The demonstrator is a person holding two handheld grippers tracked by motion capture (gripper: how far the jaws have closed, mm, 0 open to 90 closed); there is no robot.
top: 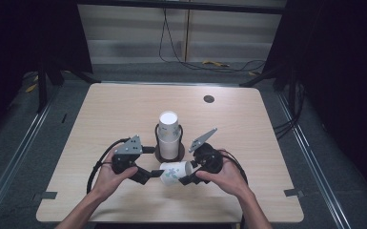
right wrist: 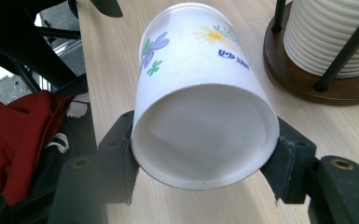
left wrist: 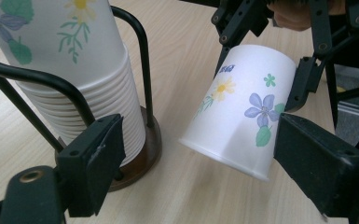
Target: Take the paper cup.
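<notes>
Right tongs (right wrist: 205,154): clenched on the single white paper cup printed with blue and yellow flowers (right wrist: 200,107), the black pads pressing either side of its base end; the cup lies tipped on its side, held just above the desk, rim pointing towards the other hand.
Left tongs (left wrist: 200,158): released, jaws standing wide, one on each side of the cup's rim end without pressing it as far as I can see; in the high view they sit at (top: 148,175), close in front of the cup (top: 175,171).
Hands: the person's left hand (top: 109,176) and right hand (top: 226,174) each grip a tool, both low near the front edge of the pale wooden desk (top: 124,109).
Stack: just behind the cup, a tall stack of matching white paper cups (top: 168,136) stands upside down in a black wire holder on a round dark wooden base (left wrist: 142,158).
Far desk: a small dark round cap (top: 208,98) near the back edge, well apart from the work.
Step in hand: I judge one cup is off the stack and is being passed or steadied between the two tools.
Next move: it likely calls for the left tongs to close gently on the rim end before the right lets go, softly enough not to crush the thin wall.
</notes>
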